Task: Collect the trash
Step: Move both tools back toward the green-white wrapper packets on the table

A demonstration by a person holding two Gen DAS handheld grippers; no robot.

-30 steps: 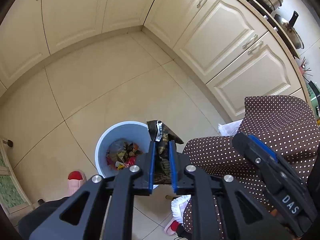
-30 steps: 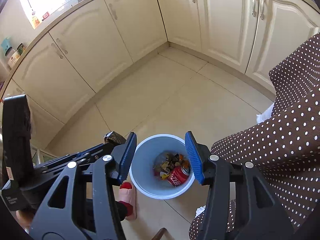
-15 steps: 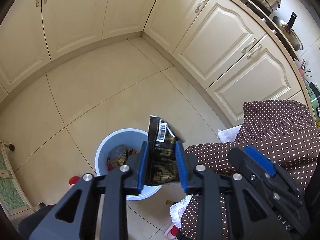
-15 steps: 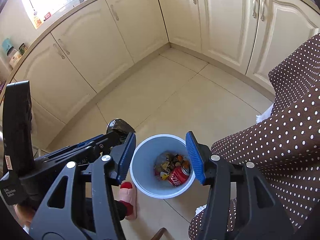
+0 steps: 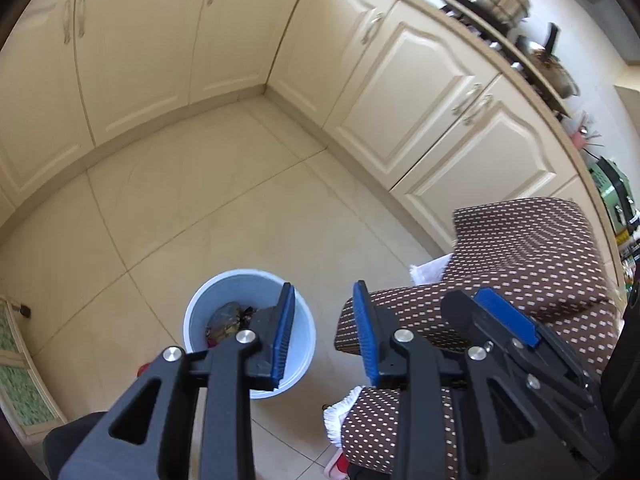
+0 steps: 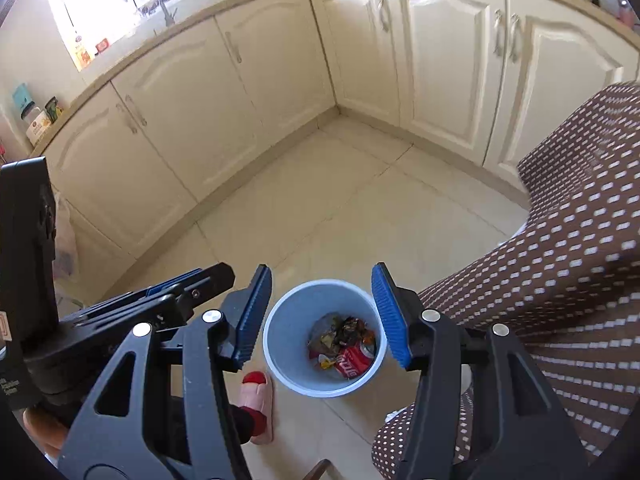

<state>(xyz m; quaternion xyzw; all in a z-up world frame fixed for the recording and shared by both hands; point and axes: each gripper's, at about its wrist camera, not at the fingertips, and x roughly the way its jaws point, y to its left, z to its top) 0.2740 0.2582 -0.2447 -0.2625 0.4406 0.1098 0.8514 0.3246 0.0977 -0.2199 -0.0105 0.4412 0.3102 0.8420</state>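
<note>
The trash (image 6: 344, 344) lies at the bottom of a pale blue bin (image 6: 280, 344) that stands on the tiled floor (image 6: 360, 208): crumpled wrappers and a red drink can (image 6: 354, 362), well below the rim. In the left wrist view a dark wrapper (image 5: 262, 316) shows inside the bin just behind the left finger; whether it has settled or leans on the wall cannot be told.

The left claw (image 5: 324, 336) hangs above the bin's right side with its jaws parted and nothing between the blue pads (image 5: 366, 332). The right claw (image 6: 322, 316) hangs over the bin mouth, its jaws moderately wide and likewise empty. The bin is framed between its fingers.

Beside the bin on the left lies a pink slipper (image 6: 256, 400) on the person's foot; on the right, a brown dotted cloth (image 6: 560, 280) with a white fringe drapes close to the rim. Cream cabinets (image 6: 440, 60) line the far walls.

Probable hazards:
- The bin looks light and stands free. A low pass by either claw, or a nudge from the slipper, may tip it and spill the contents.
- The two claws sit close together, so a sideways reach by one may strike the other.
- The hanging cloth may catch a finger, or hide trash that lies beneath it.
- No further litter shows on the open floor, so collection may end early if any lies out of view.
</note>
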